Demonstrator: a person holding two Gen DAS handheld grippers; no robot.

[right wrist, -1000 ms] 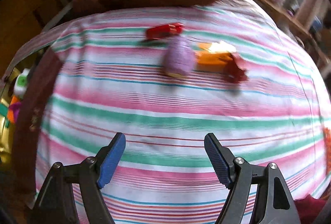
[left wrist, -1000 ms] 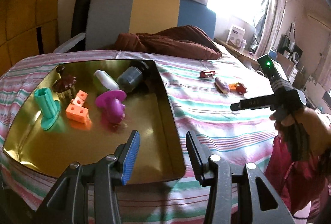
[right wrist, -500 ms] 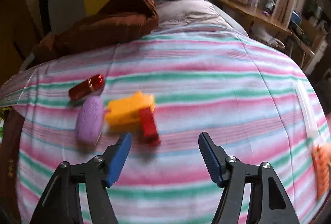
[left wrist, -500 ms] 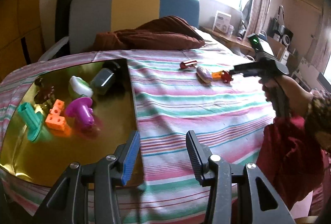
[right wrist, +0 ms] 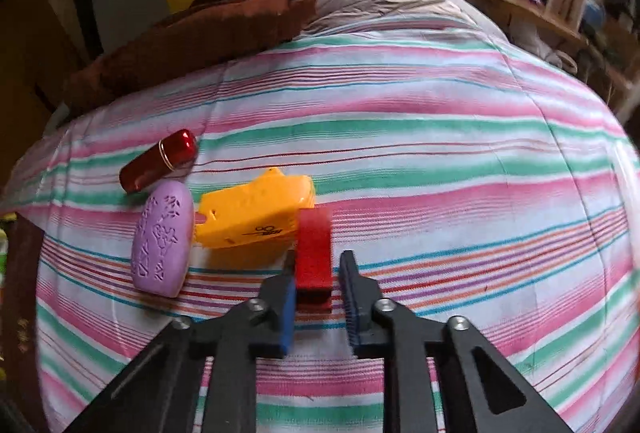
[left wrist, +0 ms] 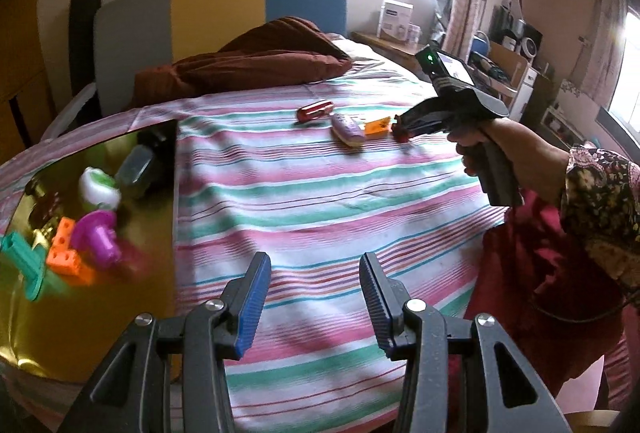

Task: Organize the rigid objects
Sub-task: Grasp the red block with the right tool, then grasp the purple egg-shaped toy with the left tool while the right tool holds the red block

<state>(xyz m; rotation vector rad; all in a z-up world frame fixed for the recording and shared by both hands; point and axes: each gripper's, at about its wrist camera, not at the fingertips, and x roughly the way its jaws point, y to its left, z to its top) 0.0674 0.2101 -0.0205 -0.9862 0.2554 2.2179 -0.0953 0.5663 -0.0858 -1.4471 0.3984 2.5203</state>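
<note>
In the right wrist view my right gripper (right wrist: 316, 293) has its jaws narrowed around a red block (right wrist: 313, 253) on the striped cloth; the left pad touches it, a small gap shows at the right pad. An orange plastic piece (right wrist: 252, 215), a purple oval piece (right wrist: 162, 237) and a dark red tube (right wrist: 160, 161) lie just left of it. In the left wrist view my left gripper (left wrist: 314, 299) is open and empty over the cloth, beside the gold tray (left wrist: 132, 313). My right gripper (left wrist: 404, 125) shows there at the red block.
The gold tray holds a purple mushroom-shaped piece (left wrist: 98, 239), orange blocks (left wrist: 66, 253), a teal piece (left wrist: 24, 261), a white-green cap (left wrist: 98, 187) and a grey bottle (left wrist: 136, 167). A brown blanket (left wrist: 248, 63) lies at the back. The table edge falls away on the right.
My right gripper moved forward onto the red block and its jaws narrowed around it. My left gripper swung right, away from the tray, still open.
</note>
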